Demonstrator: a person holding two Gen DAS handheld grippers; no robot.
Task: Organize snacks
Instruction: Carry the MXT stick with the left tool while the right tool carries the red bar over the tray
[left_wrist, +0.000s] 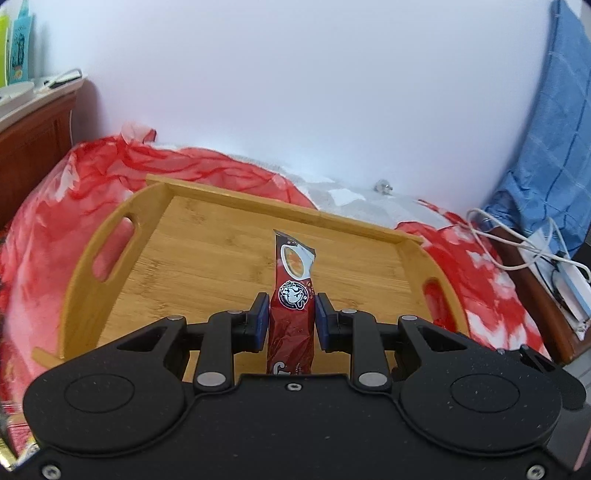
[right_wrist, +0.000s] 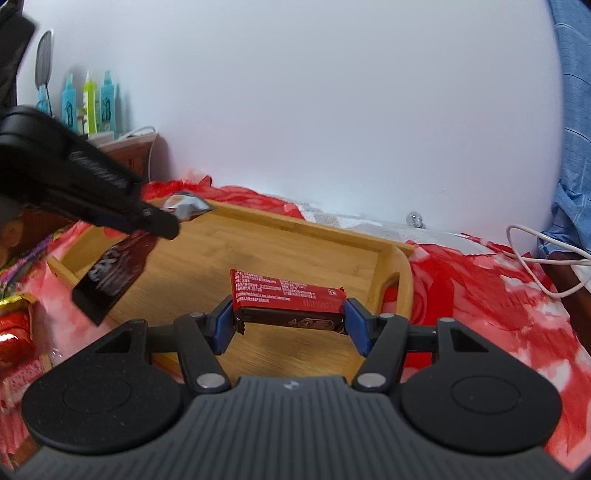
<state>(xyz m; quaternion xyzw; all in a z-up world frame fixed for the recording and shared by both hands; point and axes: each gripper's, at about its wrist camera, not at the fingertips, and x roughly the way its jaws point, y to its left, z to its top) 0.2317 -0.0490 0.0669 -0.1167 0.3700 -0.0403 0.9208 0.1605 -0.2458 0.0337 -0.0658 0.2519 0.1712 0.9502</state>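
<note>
while both my tongs hang over the wooden tray (left_wrist: 122, 258), its floor is bare: left gripper (left_wrist: 291, 317) clenches a dark red sachet (left_wrist: 291, 291) mid-frame, right gripper (right_wrist: 290, 323) grasps a red bar (right_wrist: 288, 299) endwise. more snacks (right_wrist: 14, 332) wait lower left, i judge.

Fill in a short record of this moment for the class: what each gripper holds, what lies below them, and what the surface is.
left gripper: shut on a dark red sachet, held lengthwise
right gripper: shut on a red snack bar, held crosswise by its ends
below both: wooden tray with cut-out handles, nothing seen lying in it
surface: red and white cloth
background: white wall, white cable at the right
</note>
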